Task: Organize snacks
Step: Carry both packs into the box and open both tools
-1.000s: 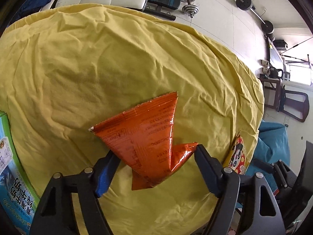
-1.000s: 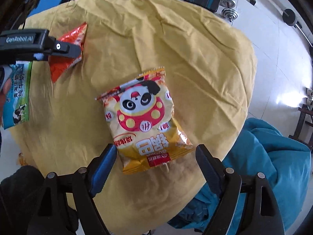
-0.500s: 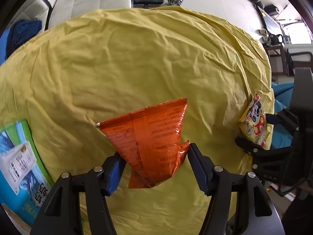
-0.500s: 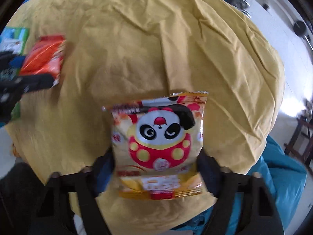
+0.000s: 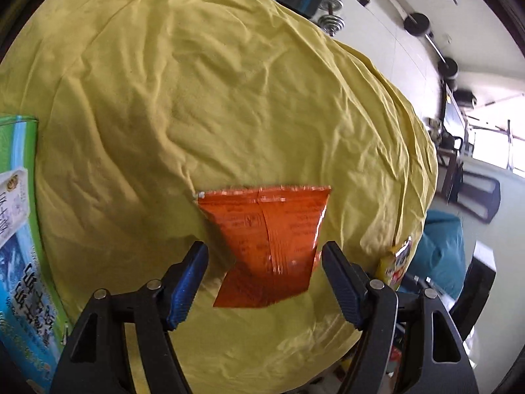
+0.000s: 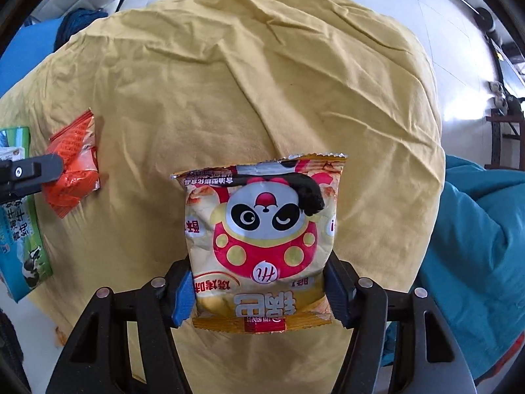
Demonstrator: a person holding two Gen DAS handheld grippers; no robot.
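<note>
We see a round table under a yellow cloth (image 6: 295, 75), with a green-and-blue milk carton (image 6: 23, 249) lying at its left edge. Our right gripper (image 6: 259, 295) clamps the near end of the panda snack bag (image 6: 262, 229), whose long axis runs away from us. Our left gripper (image 5: 265, 282) stands open, its jaws straddling the orange packet (image 5: 269, 239) directly ahead, so the left is nearer it.

Panda packet (image 6: 262, 236) right of foil packet (image 6: 73, 164), carton (image 6: 23, 229) leftmost, all on cloth (image 6: 262, 82)
</note>
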